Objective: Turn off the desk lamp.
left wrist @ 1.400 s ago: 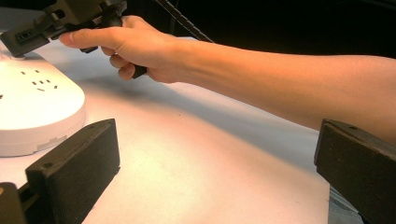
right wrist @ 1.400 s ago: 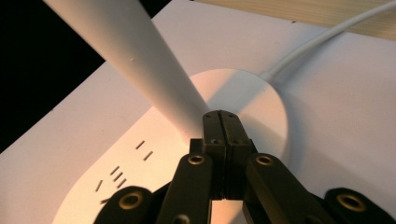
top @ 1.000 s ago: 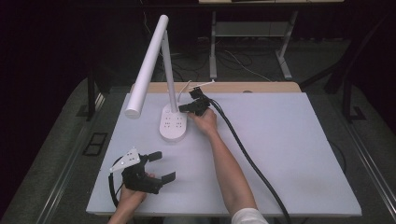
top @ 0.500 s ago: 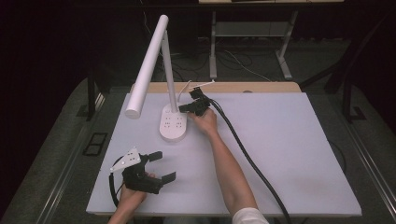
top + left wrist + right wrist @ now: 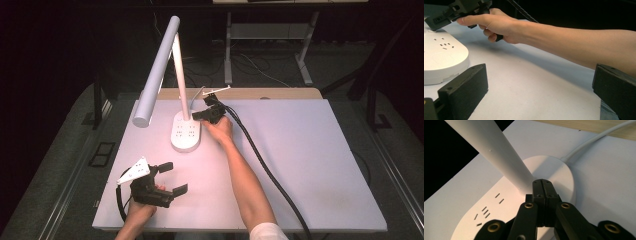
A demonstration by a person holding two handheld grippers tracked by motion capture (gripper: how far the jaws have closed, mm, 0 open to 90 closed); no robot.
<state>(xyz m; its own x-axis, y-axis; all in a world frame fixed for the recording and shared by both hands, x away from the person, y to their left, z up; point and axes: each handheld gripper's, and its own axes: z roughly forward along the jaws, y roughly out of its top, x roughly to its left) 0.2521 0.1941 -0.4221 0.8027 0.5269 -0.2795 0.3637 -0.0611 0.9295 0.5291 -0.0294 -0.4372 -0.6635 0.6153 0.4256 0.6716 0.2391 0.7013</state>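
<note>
A white desk lamp stands at the back left of the table, its oval base [image 5: 186,132] carrying socket slots. From the base its stem [image 5: 181,70] rises to a long bar head [image 5: 156,70] that slants down to the left. My right gripper [image 5: 196,115] is shut with nothing between its jaws. Its tip [image 5: 542,183] rests on the base right at the foot of the stem [image 5: 496,152]. My left gripper [image 5: 175,177] hovers open near the front left edge, with bare table between its fingers [image 5: 464,90]. The base [image 5: 441,57] lies ahead of it on the left.
The white table top [image 5: 310,160] stretches wide to the right. A black cable [image 5: 262,165] trails from the right gripper across it to the front edge. The lamp's white cord [image 5: 596,140] leaves the base toward the wooden strip [image 5: 280,93] at the back. The person's right forearm [image 5: 574,47] crosses ahead of the left gripper.
</note>
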